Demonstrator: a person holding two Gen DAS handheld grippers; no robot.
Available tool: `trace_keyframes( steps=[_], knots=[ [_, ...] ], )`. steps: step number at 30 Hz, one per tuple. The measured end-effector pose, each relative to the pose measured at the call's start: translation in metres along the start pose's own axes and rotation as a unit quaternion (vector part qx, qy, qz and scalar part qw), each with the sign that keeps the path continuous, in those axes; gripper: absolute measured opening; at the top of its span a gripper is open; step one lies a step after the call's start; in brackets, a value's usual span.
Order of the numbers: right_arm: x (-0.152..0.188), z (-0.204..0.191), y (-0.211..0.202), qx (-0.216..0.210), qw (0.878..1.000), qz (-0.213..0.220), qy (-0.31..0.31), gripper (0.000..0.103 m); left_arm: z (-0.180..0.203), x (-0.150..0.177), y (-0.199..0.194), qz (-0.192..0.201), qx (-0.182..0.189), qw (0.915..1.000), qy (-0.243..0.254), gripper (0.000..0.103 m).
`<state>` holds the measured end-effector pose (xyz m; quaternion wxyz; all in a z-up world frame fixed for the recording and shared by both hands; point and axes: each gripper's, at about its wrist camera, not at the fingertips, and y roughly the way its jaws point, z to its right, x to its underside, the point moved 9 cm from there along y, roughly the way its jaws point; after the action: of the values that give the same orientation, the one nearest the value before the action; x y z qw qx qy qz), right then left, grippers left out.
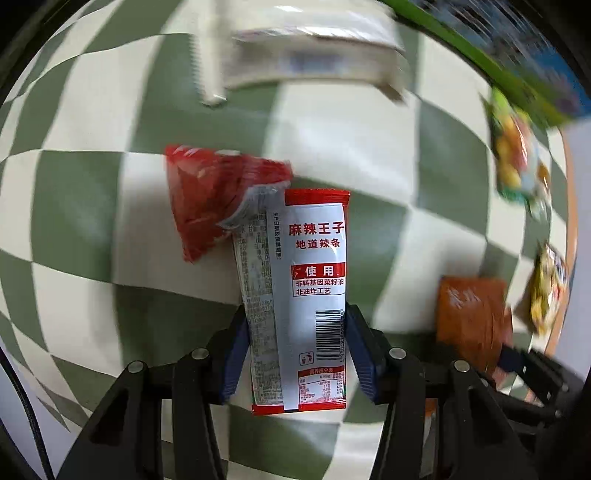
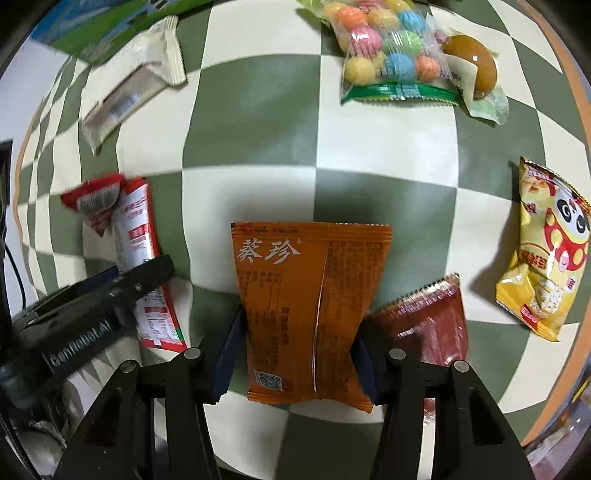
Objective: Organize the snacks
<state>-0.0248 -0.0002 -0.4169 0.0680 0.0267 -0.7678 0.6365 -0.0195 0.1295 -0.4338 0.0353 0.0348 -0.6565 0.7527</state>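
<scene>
Between your left fingers: your left gripper (image 1: 297, 354) is clamped on the white-and-red spicy strip packet (image 1: 310, 288), the blue pads pressing its lower half from both sides.
Left packet's place: it stands lengthwise out from the fingers over the checkered counter (image 1: 369, 158), its far end just beside a red triangular packet (image 1: 210, 199), which overlaps its upper left corner.
Between your right fingers: your right gripper (image 2: 295, 354) is clenched on the orange packet (image 2: 310, 306), whose sides pinch inward where the pads meet it.
Landmark: take that orange packet as your reference.
Left of the orange packet: your left gripper (image 2: 122, 280) shows from the side with the white-and-red spicy strip packet (image 2: 142, 266) in its fingers and the red triangular packet (image 2: 98, 201) at the packet's far end.
Right of the orange packet: a dark red packet (image 2: 428, 325) lies just beside it, partly under your right finger.
Further right: a yellow panda packet (image 2: 546, 251) lies well apart, near the counter's edge.
Beyond the orange packet: a clear bag of coloured balls (image 2: 384, 48) lies at the far side, with a wrapped brown egg (image 2: 472, 62) touching its right end.
Far left beyond it: a pale long wrapper (image 2: 136, 81) lies slanted, its far end by a green-and-blue box (image 2: 96, 33).
Sharpness: the left wrist view is smeared toward its rim, so the far things there are hard to read.
</scene>
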Motion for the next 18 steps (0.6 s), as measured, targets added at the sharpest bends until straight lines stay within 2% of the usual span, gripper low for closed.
trace_keyframes(
  steps=[3, 5, 7, 10, 12, 14, 16, 18],
  knots=[
    [0.005, 0.005, 0.000, -0.013, 1.000, -0.004, 0.018, 0.060, 0.007, 0.003, 0.013, -0.029, -0.002, 0.9995, 0.014, 0.058],
    [0.000, 0.007, 0.001, -0.014, 1.000, -0.005, 0.026, 0.060, -0.003, -0.003, 0.017, -0.039, -0.006, 0.9990, 0.019, 0.058],
    [-0.006, 0.005, 0.007, -0.010, 1.000, -0.003, 0.025, 0.061, 0.000, -0.011, 0.021, -0.039, -0.006, 0.9992, 0.010, 0.055],
    [-0.004, -0.001, 0.014, 0.012, 1.000, 0.003, 0.007, 0.060, -0.030, -0.018, 0.012, -0.033, -0.015, 0.9993, 0.005, 0.047],
    [-0.003, -0.002, 0.012, 0.021, 1.000, 0.011, -0.001, 0.056, -0.032, -0.016, 0.008, -0.031, -0.017, 0.9993, 0.008, 0.044],
    [-0.001, -0.006, 0.007, 0.014, 1.000, 0.014, -0.001, 0.054, -0.035, -0.009, -0.004, -0.030, -0.015, 0.9994, 0.007, 0.043],
    [0.006, -0.005, -0.002, 0.000, 1.000, 0.019, 0.003, 0.054, -0.021, -0.014, -0.004, -0.024, -0.011, 0.9996, 0.010, 0.043],
    [0.003, -0.006, -0.019, -0.015, 0.999, 0.033, 0.004, 0.053, -0.021, -0.021, -0.020, -0.014, -0.004, 0.9998, 0.016, 0.043]
  ],
)
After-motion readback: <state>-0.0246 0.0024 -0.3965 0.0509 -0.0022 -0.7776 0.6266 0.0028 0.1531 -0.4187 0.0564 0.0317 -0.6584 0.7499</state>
